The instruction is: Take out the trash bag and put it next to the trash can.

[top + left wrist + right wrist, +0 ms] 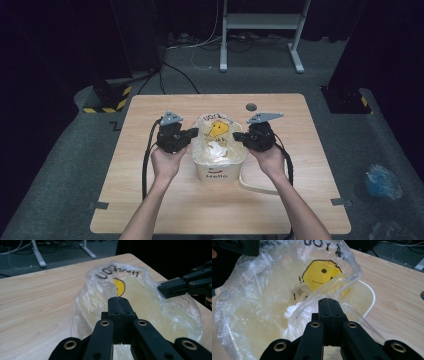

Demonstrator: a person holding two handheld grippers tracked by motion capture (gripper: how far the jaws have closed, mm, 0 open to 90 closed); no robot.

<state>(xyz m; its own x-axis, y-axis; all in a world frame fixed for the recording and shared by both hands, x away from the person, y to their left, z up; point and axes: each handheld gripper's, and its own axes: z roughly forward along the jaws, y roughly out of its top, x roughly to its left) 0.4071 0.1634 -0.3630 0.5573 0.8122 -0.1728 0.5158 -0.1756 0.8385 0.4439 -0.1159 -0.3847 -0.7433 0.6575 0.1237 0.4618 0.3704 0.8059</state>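
Left gripper point(189, 134) was clenched on the left edge of a clear plastic bag point(216, 131), its two black jaws pressed flat together with the film pinched between them. Seen in the left gripper view, the left gripper point(119, 302) met the crinkled bag point(100, 290) at its near rim. Right gripper point(239, 136) was likewise clenched, grasping the right edge of the bag; in the right gripper view, a fold of film ran into the closed tips of the right gripper point(329, 302). Both grippers faced each other across the bag's mouth. The bag point(262, 290), printed with a yellow smiley face point(322, 273) and black lettering, lined a small cream bin point(220, 167) marked "Hello" on its near wall. The bin stood near the middle of the wooden bench point(150, 200), between the person's two hands. White crumpled paper point(290, 312) lay inside the bag. A cream strap point(252, 185) curved on the bench just right of the bin. A small grey disc point(250, 106) lay on the bench beyond the bag.
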